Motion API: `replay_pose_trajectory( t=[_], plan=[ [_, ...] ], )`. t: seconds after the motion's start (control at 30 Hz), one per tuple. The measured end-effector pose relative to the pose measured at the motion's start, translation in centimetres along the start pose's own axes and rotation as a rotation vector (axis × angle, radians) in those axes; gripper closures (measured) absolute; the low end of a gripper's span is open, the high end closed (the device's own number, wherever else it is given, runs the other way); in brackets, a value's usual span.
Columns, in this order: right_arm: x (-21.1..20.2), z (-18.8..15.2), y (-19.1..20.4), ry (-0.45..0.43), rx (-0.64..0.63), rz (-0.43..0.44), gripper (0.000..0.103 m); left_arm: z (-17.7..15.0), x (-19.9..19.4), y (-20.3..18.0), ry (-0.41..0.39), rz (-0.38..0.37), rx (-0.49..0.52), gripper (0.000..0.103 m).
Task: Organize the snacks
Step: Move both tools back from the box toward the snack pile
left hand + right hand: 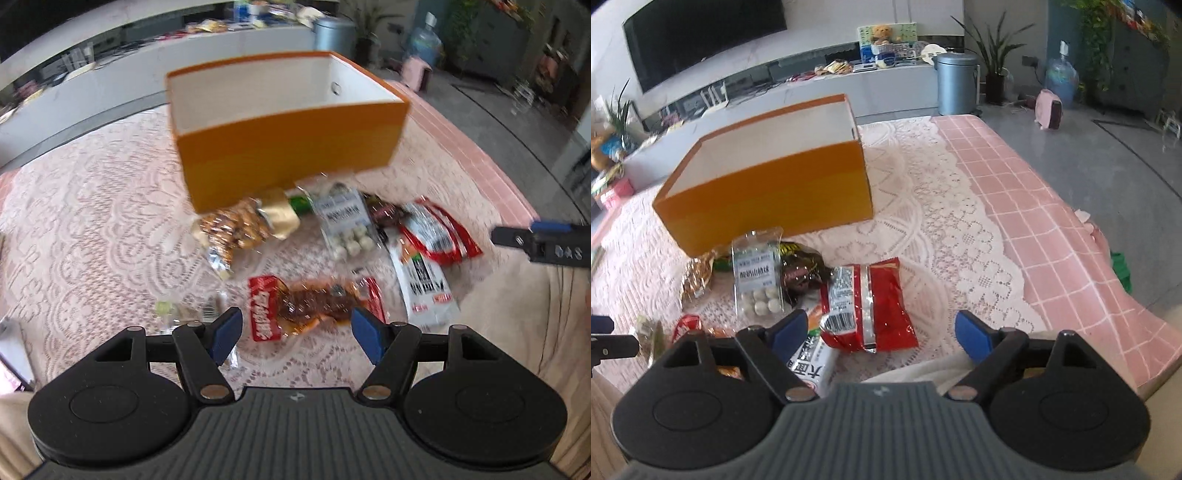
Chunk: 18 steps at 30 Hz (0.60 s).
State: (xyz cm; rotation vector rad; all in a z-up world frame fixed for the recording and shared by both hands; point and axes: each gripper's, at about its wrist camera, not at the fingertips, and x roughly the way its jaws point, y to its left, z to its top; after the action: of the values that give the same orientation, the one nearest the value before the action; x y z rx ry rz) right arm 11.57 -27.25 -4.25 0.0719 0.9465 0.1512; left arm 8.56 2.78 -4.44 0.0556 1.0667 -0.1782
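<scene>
While both grippers hang wide open w/ nothing held, we sit left gripper (295,328) over the sauce pack (310,306) and right gripper (881,334) just above the red bag (868,306), all snacks lying loose on the lace cloth (103,229) in front of the orange box (284,155). We'd drop straight, pinch mid-pack, not crinkly edges, then lift clear over the box's near wall.

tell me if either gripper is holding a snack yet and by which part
Nothing is held. The left gripper stands open above the red spicy-strip packet, and the right gripper stands open over the red foil bag; neither grips anything.
</scene>
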Motion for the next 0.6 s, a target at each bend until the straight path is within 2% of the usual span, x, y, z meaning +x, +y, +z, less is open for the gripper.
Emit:
replay_pose_trajectory(
  t=[0.23,0.33,0.5,0.6],
  plan=[
    [2.3,0.3,1.7,0.056,-0.103,0.006,0.018,-0.5,2.5,-0.4,0.068,0.013,0.029,0.018],
    [3.7,1.0,1.8,0.111,-0.12,0.03,0.015,0.0,3.4,-0.9,0.08,0.012,0.084,0.016],
    [6.3,2.3,2.1,0.186,-0.121,0.021,0.014,0.9,5.3,-2.6,0.129,0.108,0.251,0.016],
    [6.4,2.2,3.1,0.166,-0.154,0.066,0.015,1.0,5.7,-2.1,0.136,0.122,0.244,0.016]
  ],
)
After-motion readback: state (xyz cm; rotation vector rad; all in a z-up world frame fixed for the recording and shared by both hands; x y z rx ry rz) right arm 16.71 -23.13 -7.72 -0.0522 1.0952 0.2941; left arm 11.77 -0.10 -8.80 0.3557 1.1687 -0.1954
